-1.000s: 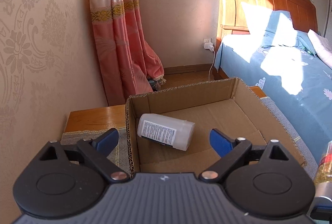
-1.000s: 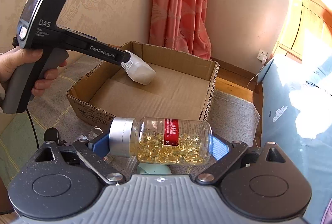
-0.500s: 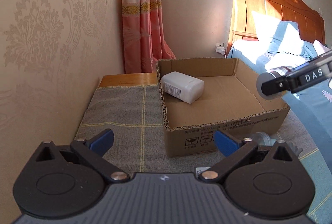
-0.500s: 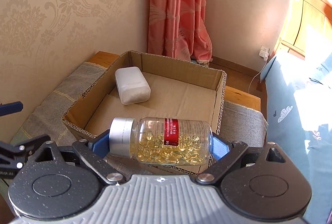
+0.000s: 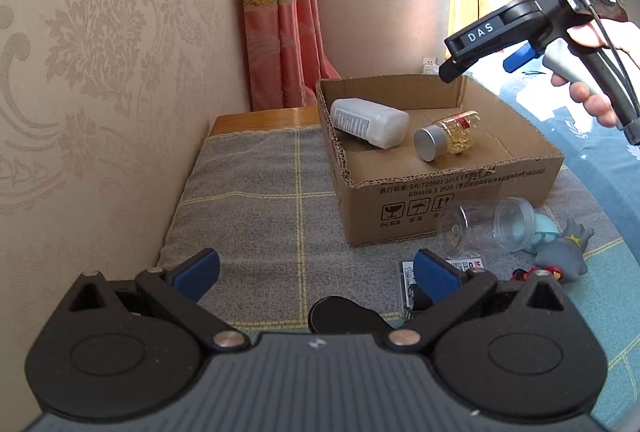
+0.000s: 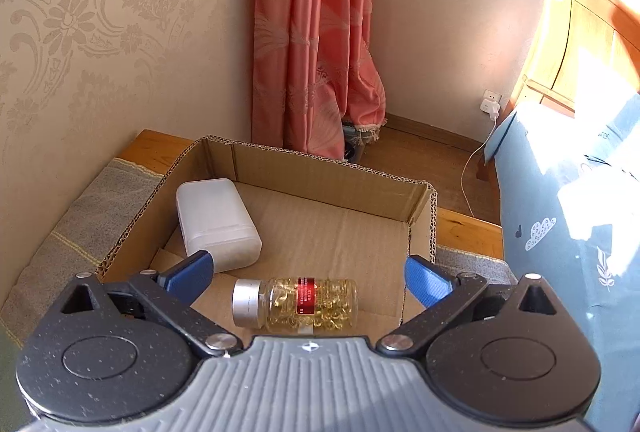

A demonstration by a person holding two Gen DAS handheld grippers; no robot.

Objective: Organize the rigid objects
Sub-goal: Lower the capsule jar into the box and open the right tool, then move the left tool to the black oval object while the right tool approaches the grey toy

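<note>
A cardboard box point(image 5: 460, 188) point(image 6: 332, 172) stands on a grey checked cloth. Inside it lie a white plastic bottle point(image 5: 368, 122) point(image 6: 218, 222) and a clear bottle of yellow capsules with a silver cap point(image 5: 446, 136) point(image 6: 296, 302). My right gripper point(image 6: 308, 274) is open and empty, held above the box over the capsule bottle; its body shows in the left wrist view point(image 5: 520, 28). My left gripper point(image 5: 316, 270) is open and empty, low over the cloth in front of the box.
In front of the box lie a clear plastic jar point(image 5: 488, 226), a grey toy figure point(image 5: 568, 252), a light blue item point(image 5: 546, 232), a small card point(image 5: 440, 272) and a black round object point(image 5: 346, 316). Wallpapered wall on the left, bed point(image 6: 580, 192) on the right.
My right gripper has opened and let go of the capsule bottle, which now lies in the box. My left gripper has pulled back from the box and lower toward the cloth.
</note>
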